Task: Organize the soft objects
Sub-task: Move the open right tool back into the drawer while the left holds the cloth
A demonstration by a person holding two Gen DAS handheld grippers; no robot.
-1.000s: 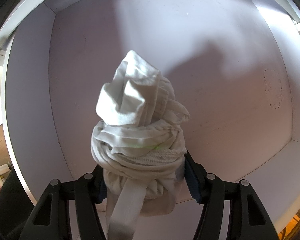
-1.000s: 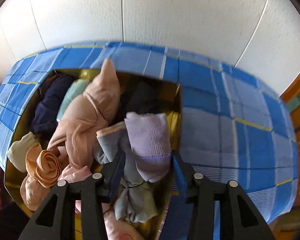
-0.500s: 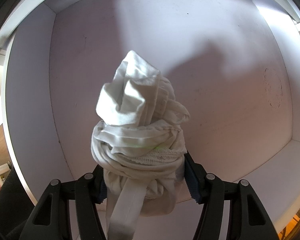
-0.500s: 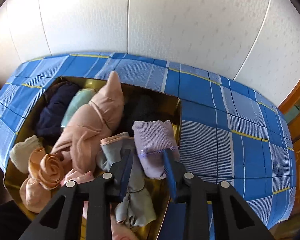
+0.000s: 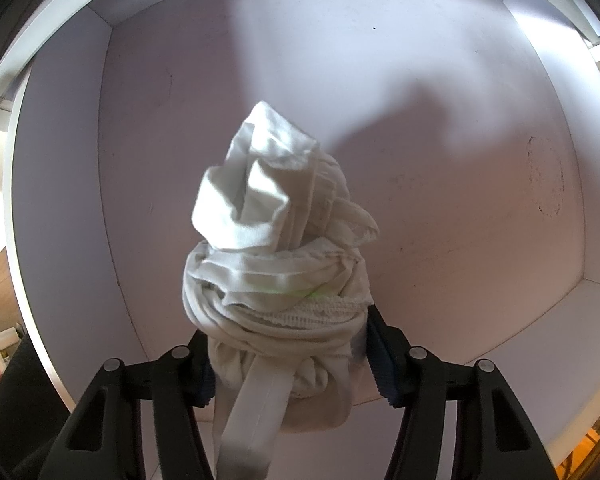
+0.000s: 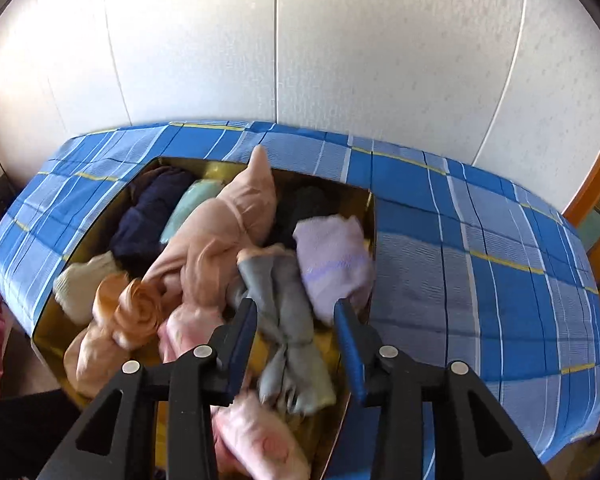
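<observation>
The task looks barely begun: the left gripper (image 5: 288,364) is closing on a white knotted garment (image 5: 276,264) above an otherwise bare white compartment (image 5: 440,208), while the right gripper (image 6: 296,320), opening and holding nothing, hovers over the gold box (image 6: 370,216) still crowded with rolled socks (image 6: 332,260).

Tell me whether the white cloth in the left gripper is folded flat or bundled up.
Bundled. The white cloth is a rolled, twisted wad with a band hanging loose below, sitting between the left gripper's closing jaws over a white box.
</observation>
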